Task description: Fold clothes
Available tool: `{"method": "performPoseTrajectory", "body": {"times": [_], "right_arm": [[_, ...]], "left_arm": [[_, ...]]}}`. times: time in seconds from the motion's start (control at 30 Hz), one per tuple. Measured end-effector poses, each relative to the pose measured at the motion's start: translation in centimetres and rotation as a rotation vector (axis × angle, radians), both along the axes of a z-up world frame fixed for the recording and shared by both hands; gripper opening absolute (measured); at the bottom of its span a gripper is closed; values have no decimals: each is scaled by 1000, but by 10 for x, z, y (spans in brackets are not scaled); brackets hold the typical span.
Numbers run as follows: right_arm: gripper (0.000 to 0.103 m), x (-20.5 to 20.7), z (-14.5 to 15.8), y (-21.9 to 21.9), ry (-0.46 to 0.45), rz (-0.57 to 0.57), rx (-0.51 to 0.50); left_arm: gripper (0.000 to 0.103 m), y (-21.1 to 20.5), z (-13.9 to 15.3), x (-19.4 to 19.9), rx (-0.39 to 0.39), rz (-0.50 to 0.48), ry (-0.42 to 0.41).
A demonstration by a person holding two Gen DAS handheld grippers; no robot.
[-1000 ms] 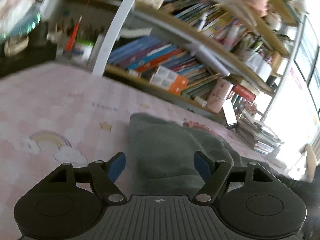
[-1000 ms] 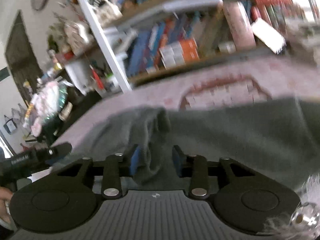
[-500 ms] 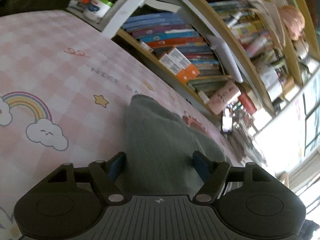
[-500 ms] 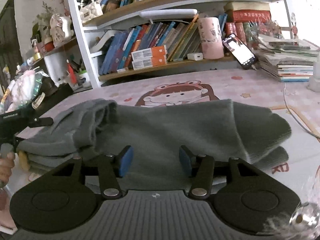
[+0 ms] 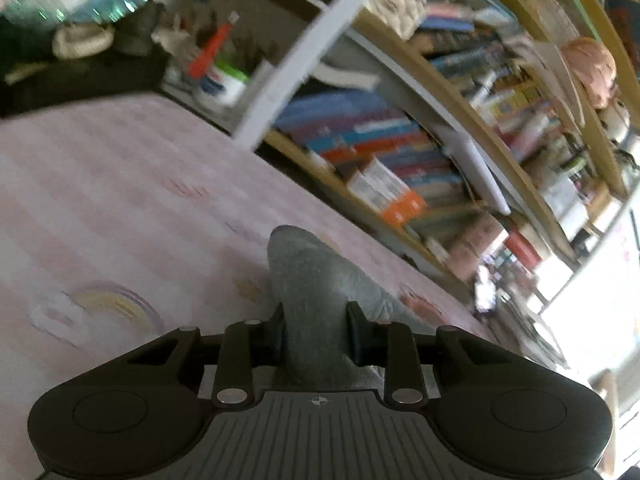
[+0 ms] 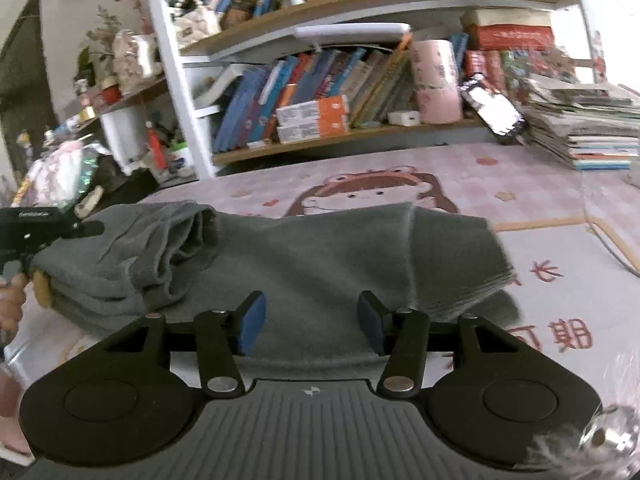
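Note:
A grey garment (image 6: 320,256) lies folded across the pink cartoon-print tablecloth (image 6: 540,184), with a bunched roll of cloth at its left end (image 6: 176,248). My right gripper (image 6: 311,323) is open just above the garment's near edge, holding nothing. My left gripper (image 5: 315,334) is shut on the left end of the grey garment (image 5: 312,280), which sticks up between its fingers. The left gripper also shows at the far left of the right wrist view (image 6: 36,228), at the garment's left end.
A bookshelf full of books (image 6: 320,92) runs along the back of the table. A stack of magazines (image 6: 584,128) and a phone (image 6: 494,108) stand at the back right. A white shelf post (image 6: 176,76) and clutter stand at the back left.
My left gripper has shut on the garment's left end and lifted it. My right gripper has opened wider and stays over the near edge.

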State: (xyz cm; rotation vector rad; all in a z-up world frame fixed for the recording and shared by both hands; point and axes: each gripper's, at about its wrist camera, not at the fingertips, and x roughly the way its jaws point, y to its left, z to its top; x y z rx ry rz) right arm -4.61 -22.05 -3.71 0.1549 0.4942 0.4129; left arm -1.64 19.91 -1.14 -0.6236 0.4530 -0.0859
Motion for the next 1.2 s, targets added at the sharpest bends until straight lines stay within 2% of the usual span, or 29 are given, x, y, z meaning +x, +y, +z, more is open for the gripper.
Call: {"method": "performPoseTrajectory", "body": {"times": [0.17, 0.33, 0.4, 0.5, 0.57, 0.6, 0.67, 0.8, 1.0, 1.13, 1.2], "right_arm": [[50, -2, 2, 7, -5, 22, -5], [54, -3, 5, 4, -6, 25, 12], [57, -4, 6, 0, -2, 29, 32], [59, -6, 10, -5, -4, 28, 55], [64, -9, 14, -6, -21, 23, 53], [69, -11, 16, -6, -33, 14, 45], [70, -13, 20, -8, -53, 1, 28], [76, -11, 20, -16, -50, -25, 36], [78, -5, 13, -32, -8, -71, 53], [79, -2, 9, -42, 17, -92, 73], [79, 0, 6, -45, 37, -104, 81]], "left_arm": [[32, 14, -6, -1, 42, 10, 32], [44, 9, -7, -2, 192, 24, 5], [55, 7, 0, -10, 257, 80, -21], [61, 2, 16, -28, 319, 119, -89], [66, -3, 27, -41, 343, 124, -135], [69, -7, 31, -47, 357, 123, -151], [71, -16, 38, -59, 383, 119, -178], [82, -42, 39, -71, 424, 72, -188], [96, -88, 33, -82, 525, 59, -203], [99, -110, 32, -94, 587, 44, -232], [100, -115, 33, -99, 588, 47, -224]]}}
